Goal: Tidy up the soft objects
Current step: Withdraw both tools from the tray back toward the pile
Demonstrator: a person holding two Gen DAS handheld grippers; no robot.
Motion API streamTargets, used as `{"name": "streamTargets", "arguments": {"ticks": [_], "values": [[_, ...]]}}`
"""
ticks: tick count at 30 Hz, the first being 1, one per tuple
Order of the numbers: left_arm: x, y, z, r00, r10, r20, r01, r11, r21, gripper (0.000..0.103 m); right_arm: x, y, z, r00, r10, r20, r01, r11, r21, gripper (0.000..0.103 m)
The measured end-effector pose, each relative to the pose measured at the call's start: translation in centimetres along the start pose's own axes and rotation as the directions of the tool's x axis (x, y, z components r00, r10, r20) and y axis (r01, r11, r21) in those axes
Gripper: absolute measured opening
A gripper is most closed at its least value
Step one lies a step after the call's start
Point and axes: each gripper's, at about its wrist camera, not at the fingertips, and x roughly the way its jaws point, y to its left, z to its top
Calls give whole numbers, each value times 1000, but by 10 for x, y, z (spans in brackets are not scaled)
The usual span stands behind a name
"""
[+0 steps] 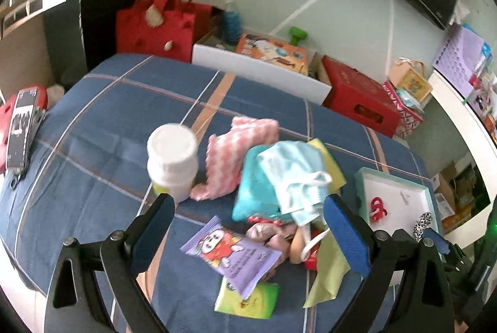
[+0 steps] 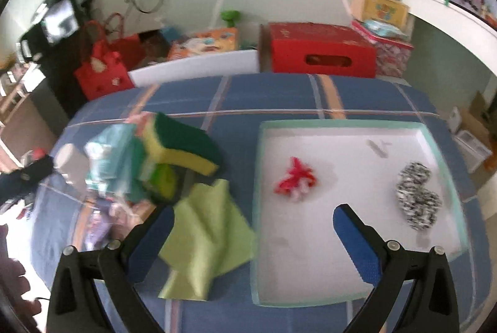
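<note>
Left gripper (image 1: 248, 232) stands wide open, fingers empty, hovering over the blue plaid bed (image 1: 93, 146). Directly below it at 6 o'clock lie a green packet (image 1: 248, 300) and, overlapping it, a purple snack packet (image 1: 233, 255). At 4 o'clock a light-green cloth (image 1: 326, 271) trails from the heap. Toward 12 o'clock the heap holds a teal pouch (image 1: 251, 193) with a pale blue face mask (image 1: 295, 177) draped over it; a pink-and-white cloth (image 1: 230, 153) lies just beyond. A white-capped bottle (image 1: 172, 156) stands at 10 o'clock, just beside the left finger. Right gripper (image 2: 253, 227) is likewise fully spread and holds nothing. Near its left finger at 8 o'clock lies the same light-green cloth; a yellow-green sponge (image 2: 183, 146) tops the heap at 10 o'clock. The white tray (image 2: 341, 128) sits at 1 o'clock, containing a red-and-white scrunchie (image 2: 295, 181) and a black-and-white scrunchie (image 2: 417, 199), well apart. A red box (image 2: 320, 49) stands beyond the bed at 12 o'clock.
</note>
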Motion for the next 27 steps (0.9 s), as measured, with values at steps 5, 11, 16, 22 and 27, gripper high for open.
{"name": "streamTargets", "arguments": {"ticks": [5, 11, 16, 22, 27], "values": [[5, 11, -7, 999, 17, -40, -18, 1000, -11, 97, 2, 11, -5, 999, 37, -4, -37, 999, -13, 103], [18, 13, -12, 994, 21, -103, -21, 1000, 1, 97, 16, 22, -9, 996, 54, -65, -58, 996, -60, 103], [36, 13, -18, 984, 28, -176, -25, 999, 20, 96, 22, 30, -11, 993, 77, -92, -86, 992, -91, 103], [70, 22, -30, 956, 17, -292, -24, 1000, -20, 96, 37, 31, -15, 986, 94, -134, -105, 991, -79, 101], [85, 39, -35, 940, 21, -341, -55, 994, -91, 96, 46, 36, -20, 981, 95, -168, -112, 989, -98, 95]]}}
